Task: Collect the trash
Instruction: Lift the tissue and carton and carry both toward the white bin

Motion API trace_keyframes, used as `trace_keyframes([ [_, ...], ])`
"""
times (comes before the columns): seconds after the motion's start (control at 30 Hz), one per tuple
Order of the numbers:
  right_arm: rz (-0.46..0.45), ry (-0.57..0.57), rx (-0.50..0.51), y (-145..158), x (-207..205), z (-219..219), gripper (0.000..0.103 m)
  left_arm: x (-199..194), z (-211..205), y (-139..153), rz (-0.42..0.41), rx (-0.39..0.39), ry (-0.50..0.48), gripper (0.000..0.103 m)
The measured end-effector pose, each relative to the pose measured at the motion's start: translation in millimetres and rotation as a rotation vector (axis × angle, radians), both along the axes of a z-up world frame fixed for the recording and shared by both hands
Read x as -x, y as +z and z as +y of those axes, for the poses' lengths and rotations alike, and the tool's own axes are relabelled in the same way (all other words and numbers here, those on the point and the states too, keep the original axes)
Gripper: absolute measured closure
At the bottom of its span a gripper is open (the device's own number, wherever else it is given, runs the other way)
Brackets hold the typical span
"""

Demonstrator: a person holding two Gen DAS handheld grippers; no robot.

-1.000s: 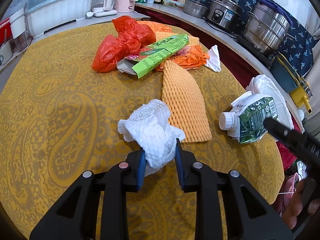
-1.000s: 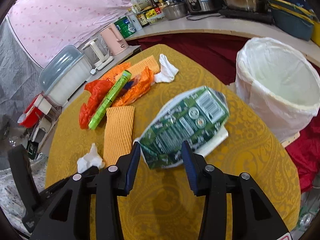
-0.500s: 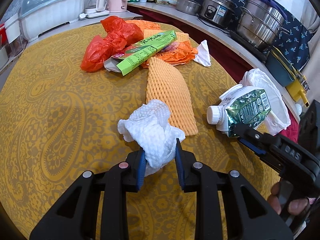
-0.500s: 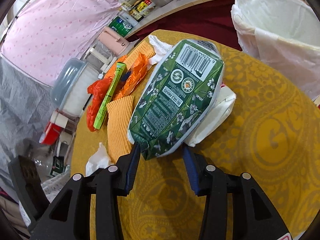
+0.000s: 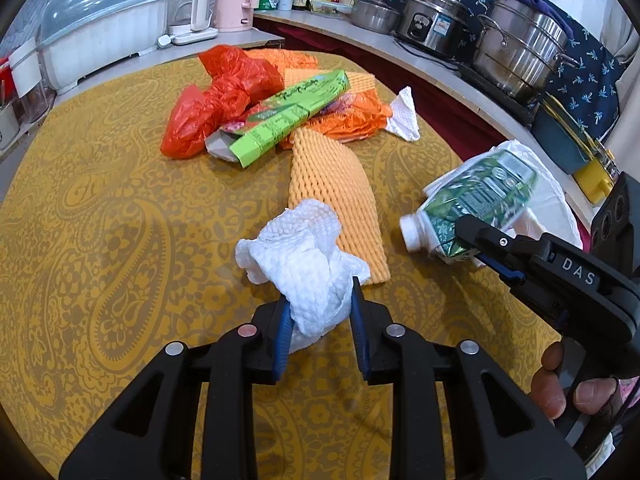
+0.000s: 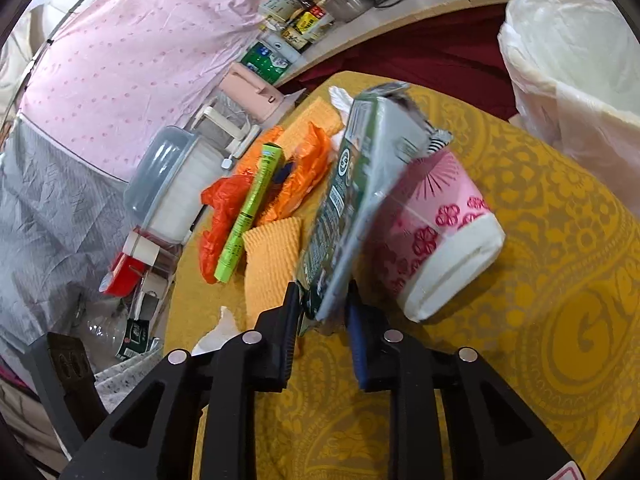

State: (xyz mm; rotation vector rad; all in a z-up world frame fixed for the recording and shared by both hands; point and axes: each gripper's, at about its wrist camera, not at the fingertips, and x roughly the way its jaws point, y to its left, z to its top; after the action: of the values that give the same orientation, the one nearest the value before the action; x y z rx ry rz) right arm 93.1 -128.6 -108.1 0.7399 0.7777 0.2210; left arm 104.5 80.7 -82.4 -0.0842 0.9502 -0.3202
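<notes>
Right wrist view shows your right gripper point(image 6: 322, 308) with jaws clamped on the green carton point(image 6: 352, 196), its long axis pointing far-right toward the lined bin point(image 6: 576, 80), while your left gripper point(image 5: 318, 322) jaws pinch the paper towel point(image 5: 304, 252).

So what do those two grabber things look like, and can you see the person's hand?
Both are chunky black plastic with triangle cut-outs and round silver bolts. The left gripper and right gripper each have two fingers lined with blue pads. From the left camera, the right one shows white letters "DAS". A bare hand grips its handle; no sleeve or cables show.
</notes>
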Motion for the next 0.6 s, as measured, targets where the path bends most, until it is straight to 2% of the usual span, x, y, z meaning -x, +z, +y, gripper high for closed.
trace_keyframes([
  [0.17, -0.062, -0.001, 0.053, 26.6, 3.9, 4.4, 0.082, 4.8, 0.9, 17.3, -0.037, 0.009, 0.001, 0.078],
  [0.6, -0.189, -0.039, 0.070, 76.5, 21.1, -13.3, 0.082, 17.5, -18.0, 56.9, -0.126, 0.021, -0.034, 0.078],
])
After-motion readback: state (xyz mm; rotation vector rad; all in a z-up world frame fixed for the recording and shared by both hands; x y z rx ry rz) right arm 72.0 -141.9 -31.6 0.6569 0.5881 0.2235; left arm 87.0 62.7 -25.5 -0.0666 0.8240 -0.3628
